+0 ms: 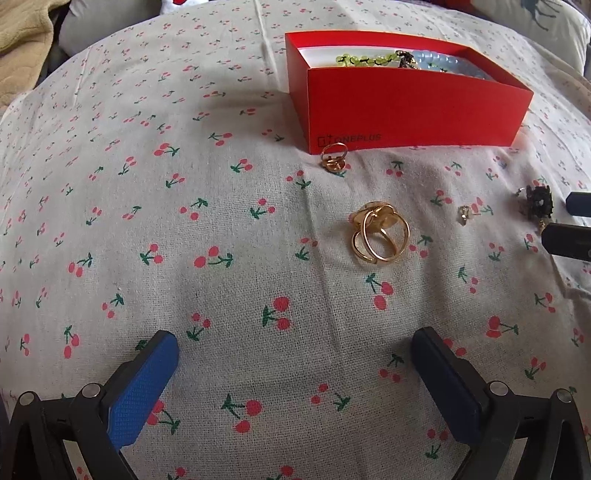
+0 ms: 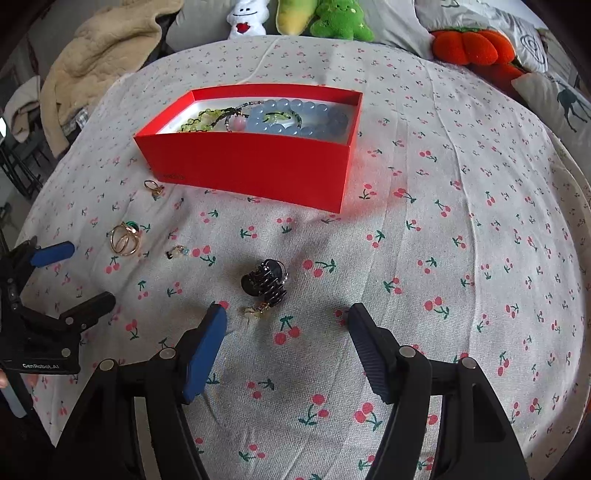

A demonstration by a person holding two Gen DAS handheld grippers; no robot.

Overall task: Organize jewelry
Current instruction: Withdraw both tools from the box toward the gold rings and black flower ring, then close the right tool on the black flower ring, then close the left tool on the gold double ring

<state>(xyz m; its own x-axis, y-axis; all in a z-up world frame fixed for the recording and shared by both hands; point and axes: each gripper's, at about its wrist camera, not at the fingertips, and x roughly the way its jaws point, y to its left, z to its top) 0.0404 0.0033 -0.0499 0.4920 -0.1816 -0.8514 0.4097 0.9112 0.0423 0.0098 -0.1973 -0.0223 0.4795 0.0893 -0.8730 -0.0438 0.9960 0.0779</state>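
Observation:
A red box (image 1: 406, 107) (image 2: 258, 166) on the cherry-print cloth holds green and blue bead bracelets (image 2: 288, 118). On the cloth lie a large gold ring (image 1: 380, 232) (image 2: 125, 239), a small gold ring (image 1: 334, 157) (image 2: 154, 187) by the box, a tiny earring (image 1: 463, 214) (image 2: 176, 252), and a black spiral clip (image 1: 537, 201) (image 2: 266, 282) with a small charm (image 2: 255, 312). My left gripper (image 1: 295, 354) (image 2: 74, 273) is open and empty, just short of the large ring. My right gripper (image 2: 286, 321) (image 1: 569, 221) is open and empty, just short of the black clip.
Plush toys (image 2: 332, 18) and an orange pumpkin plush (image 2: 469, 46) sit at the back of the bed. A beige blanket (image 2: 99, 48) lies at the back left. Pillows (image 2: 554, 92) are at the right.

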